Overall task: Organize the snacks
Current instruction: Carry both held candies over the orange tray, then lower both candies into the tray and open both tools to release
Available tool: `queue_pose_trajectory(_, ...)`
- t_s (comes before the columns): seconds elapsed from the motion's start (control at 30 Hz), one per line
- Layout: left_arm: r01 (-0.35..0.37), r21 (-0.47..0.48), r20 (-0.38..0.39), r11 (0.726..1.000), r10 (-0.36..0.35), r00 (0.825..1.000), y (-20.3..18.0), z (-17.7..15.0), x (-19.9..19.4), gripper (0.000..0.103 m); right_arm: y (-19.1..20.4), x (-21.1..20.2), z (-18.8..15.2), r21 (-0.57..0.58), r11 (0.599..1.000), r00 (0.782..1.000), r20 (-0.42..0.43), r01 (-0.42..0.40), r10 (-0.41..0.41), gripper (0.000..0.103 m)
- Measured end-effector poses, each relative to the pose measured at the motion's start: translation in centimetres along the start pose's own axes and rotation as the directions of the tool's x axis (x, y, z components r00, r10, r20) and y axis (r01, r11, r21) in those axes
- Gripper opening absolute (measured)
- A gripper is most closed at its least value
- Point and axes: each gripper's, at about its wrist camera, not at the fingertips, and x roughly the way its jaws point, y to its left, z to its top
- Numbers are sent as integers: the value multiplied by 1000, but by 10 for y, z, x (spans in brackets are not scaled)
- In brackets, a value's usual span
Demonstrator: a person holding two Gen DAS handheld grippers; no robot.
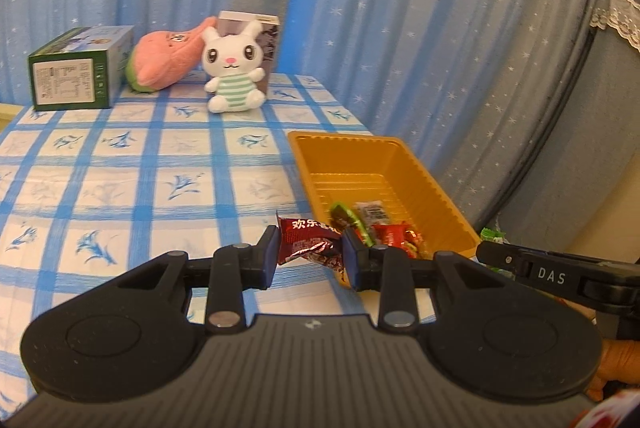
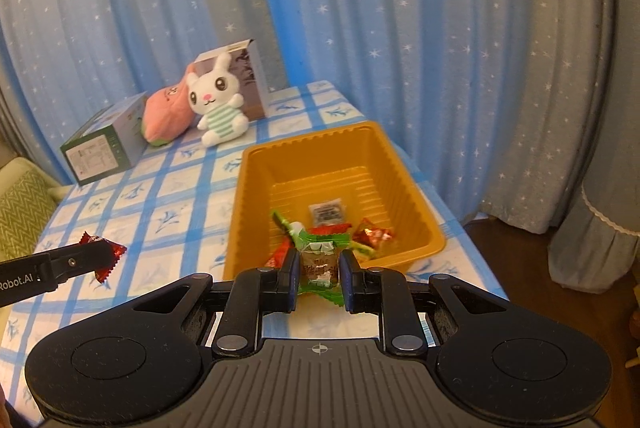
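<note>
Left tongs (image 1: 310, 254) clamped on red foil candy (image 1: 308, 242), left of orange ribbed plastic tray (image 2: 256, 164); right tongs (image 2: 319, 268) clamped on green-wrapped candy (image 2: 318, 260), nearer, at tray's near rim.

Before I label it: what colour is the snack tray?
Orange-gold tray; right wrist view shows it best.

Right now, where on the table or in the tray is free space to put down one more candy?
The far half of the ribbed orange plastic tray is bare, as is the blue checked tablecloth left of it. Wrapped candies crowd its near end; the white plush rabbit and green carton fill the back edge.
</note>
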Motion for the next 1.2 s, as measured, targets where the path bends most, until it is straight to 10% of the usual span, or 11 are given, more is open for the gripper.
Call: queue_pose_trajectory(1.2, 76, 61, -80, 995, -71, 994, -50, 28, 92, 30, -53, 49, 45, -13, 1000, 1000, -11, 25, -25, 21)
